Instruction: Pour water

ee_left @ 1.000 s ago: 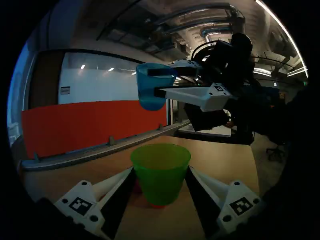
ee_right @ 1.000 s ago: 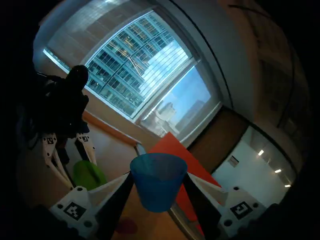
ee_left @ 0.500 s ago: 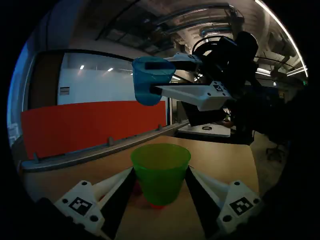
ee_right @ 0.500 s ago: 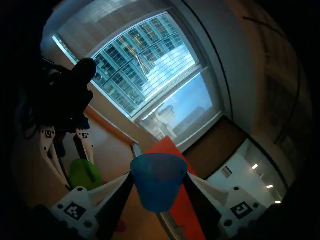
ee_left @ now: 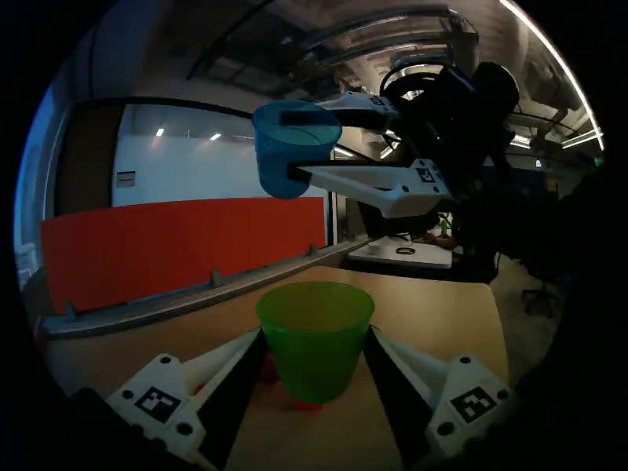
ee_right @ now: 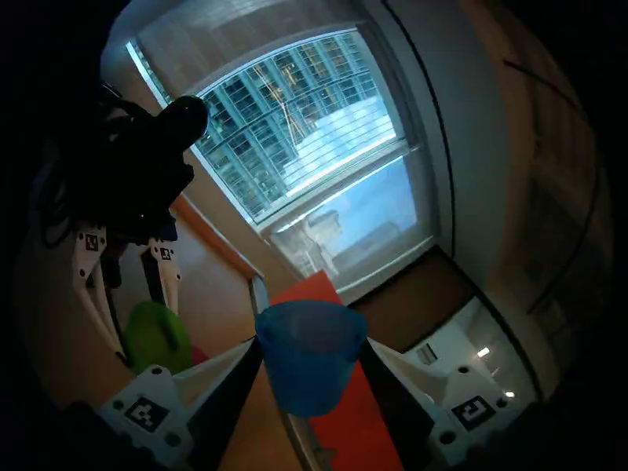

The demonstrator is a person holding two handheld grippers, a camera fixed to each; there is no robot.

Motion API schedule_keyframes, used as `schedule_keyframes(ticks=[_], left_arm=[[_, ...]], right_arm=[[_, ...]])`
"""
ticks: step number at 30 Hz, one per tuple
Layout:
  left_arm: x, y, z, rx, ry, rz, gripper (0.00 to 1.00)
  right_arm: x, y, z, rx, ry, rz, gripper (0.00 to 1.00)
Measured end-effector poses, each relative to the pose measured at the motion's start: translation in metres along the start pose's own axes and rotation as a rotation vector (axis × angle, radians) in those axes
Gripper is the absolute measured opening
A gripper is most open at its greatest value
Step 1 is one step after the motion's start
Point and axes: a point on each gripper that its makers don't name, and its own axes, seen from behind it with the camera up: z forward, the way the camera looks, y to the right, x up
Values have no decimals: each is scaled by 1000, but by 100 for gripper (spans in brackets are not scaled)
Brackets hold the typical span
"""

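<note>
Left claw (ee_left: 314, 336) clamps green cup (ee_left: 315, 357); right claw (ee_right: 311, 345) clamps blue cup (ee_right: 311, 365), tilted, held higher.

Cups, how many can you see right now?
2. A green cup sits on the table between the fingers of the left tool. A blue cup is gripped by the right tool, up in the air beyond it. None seems hidden.

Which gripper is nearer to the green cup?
Left. The left gripper clasps the green cup between its fingers; the right gripper holds a blue cup raised above it.
</note>
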Motion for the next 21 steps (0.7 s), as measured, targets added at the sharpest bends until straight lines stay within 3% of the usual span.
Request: schedule_keyframes(ticks=[21], left_arm=[[2, 2, 0, -4, 6, 1, 82]], right_arm=[[1, 4, 5, -12, -16, -166, 88]])
